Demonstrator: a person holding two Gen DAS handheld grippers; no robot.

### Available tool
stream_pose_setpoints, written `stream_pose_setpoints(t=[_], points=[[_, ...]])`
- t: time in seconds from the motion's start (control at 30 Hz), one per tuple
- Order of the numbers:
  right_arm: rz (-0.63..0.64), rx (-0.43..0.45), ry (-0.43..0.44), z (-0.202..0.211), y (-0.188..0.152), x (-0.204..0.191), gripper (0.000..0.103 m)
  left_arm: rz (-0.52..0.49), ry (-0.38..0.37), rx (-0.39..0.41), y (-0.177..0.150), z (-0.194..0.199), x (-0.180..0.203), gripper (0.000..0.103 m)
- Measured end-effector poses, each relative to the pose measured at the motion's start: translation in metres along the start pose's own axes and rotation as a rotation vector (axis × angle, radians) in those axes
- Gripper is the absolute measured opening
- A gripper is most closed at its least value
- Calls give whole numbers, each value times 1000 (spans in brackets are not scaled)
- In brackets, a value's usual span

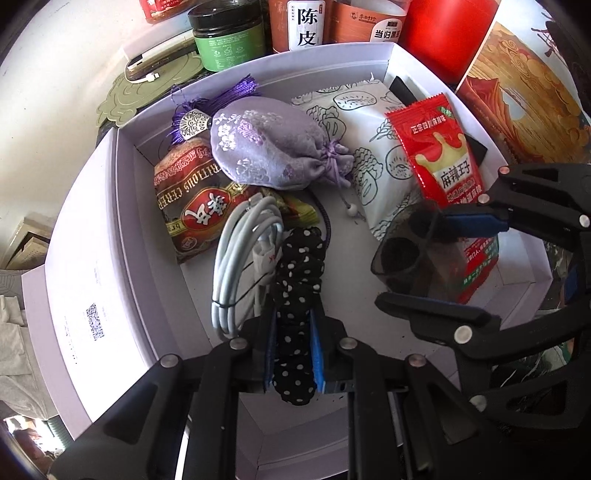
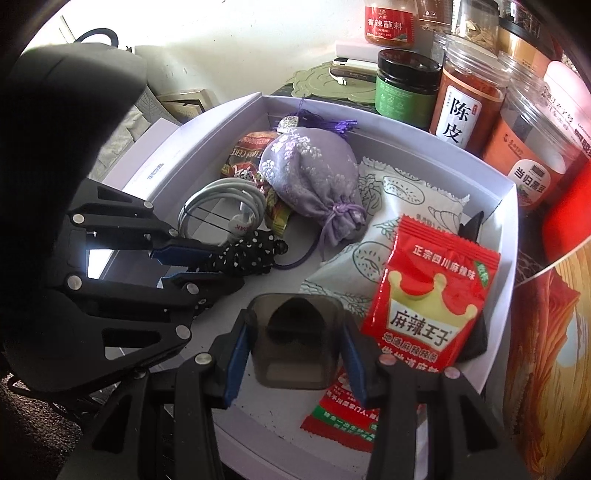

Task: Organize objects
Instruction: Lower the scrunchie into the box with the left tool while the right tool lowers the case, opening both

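Observation:
A white box (image 1: 122,206) holds a purple sachet (image 1: 269,147), a brown cereal packet (image 1: 192,199), a coiled white cable (image 1: 240,251), a white patterned packet (image 1: 365,122) and a red snack packet (image 1: 439,158). My left gripper (image 1: 293,332) is shut on a black polka-dot scrunchie (image 1: 299,273), low over the box floor beside the cable. At the right, my right gripper (image 1: 432,258) is shut on a smoky grey plastic container (image 1: 399,254). The right wrist view shows that container (image 2: 295,369) pinched between the blue pads of the right gripper (image 2: 295,339), next to the red packet (image 2: 432,295).
Jars stand behind the box: a green-labelled one (image 1: 225,37) and orange ones (image 1: 299,22). A red box (image 1: 443,33) and a picture card (image 1: 524,103) flank the right side. A power bank (image 1: 144,62) lies on a green mat at the back left.

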State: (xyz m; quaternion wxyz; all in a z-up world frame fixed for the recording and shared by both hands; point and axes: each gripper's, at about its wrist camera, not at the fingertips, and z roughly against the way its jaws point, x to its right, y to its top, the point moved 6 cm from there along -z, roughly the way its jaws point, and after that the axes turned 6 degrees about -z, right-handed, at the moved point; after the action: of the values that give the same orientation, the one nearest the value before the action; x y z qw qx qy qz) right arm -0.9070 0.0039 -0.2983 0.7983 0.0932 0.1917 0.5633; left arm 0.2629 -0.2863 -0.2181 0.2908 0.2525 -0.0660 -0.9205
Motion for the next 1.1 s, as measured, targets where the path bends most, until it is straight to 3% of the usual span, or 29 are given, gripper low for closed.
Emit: stream_pose_setpoints(t=[0.27,0.43,0.83,1.0,1.07,1.1], points=[[10,-8,-10,1,-2,-2,46,5,-5,-7,3,-1,0,15],[8,-7,-12,6,-3,-5,55,-7,21,4,3,3,-2,16],[8,41,-53,26,-5,-7,61,-57,51,42,4,10,-6,17],[-17,70,-56,36,-7,-3,61,-77,84,67,6,16,-12,29],[-33,77,-52,38,-8,-1,61,-78,100,84,7,20,-14,47],[-39,78,-51,39,-8,0,61,-76,104,94,8,23,-14,50]])
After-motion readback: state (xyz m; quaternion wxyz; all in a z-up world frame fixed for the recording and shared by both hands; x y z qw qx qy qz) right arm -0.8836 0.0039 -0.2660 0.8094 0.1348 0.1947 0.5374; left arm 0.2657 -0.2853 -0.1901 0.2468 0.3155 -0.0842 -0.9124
